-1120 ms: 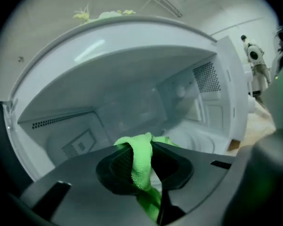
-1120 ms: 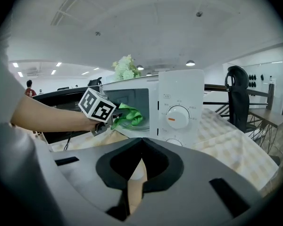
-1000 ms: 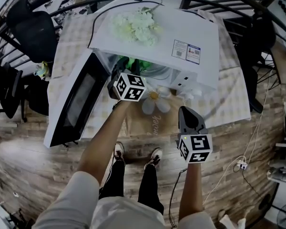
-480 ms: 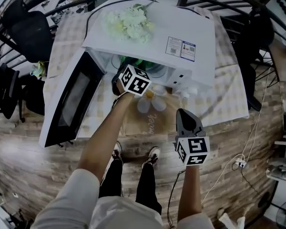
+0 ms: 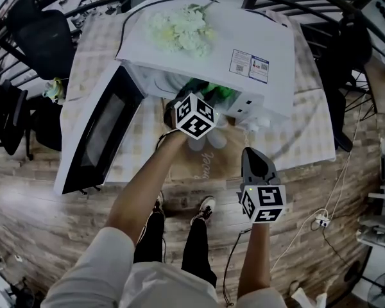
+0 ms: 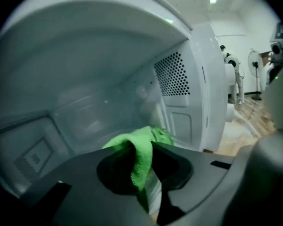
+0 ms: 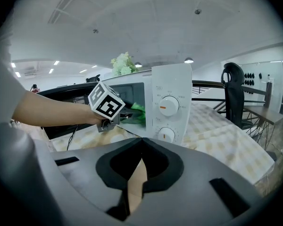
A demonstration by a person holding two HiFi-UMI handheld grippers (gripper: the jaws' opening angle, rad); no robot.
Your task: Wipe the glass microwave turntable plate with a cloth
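As the left gripper [image 6: 149,147] reaches into the microwave [image 5: 244,37], jaws pinching the cloth [image 6: 132,142], the right gripper [image 7: 141,142] hovers outside, jaws closed, empty.

So the microwave [image 5: 205,43] sits on the table [image 5: 308,140], with its door [image 5: 99,133] swung wide open to the left and the knobs [image 7: 169,106] on the right side of its front. A bunch of flowers [image 5: 179,31] lies on top of it, toward the left. The left gripper [image 5: 196,104] reaches into the cavity with the cloth [image 6: 141,149] caught between its jaws, so the cloth's inside the microwave too. A mat [image 5: 208,156] lies on the table just in front, under that arm. The right gripper [image 5: 255,162] hangs further out front and to the right, outside the microwave, near the table's front edge. A chair [image 5: 45,37] stands off the table's back left corner.
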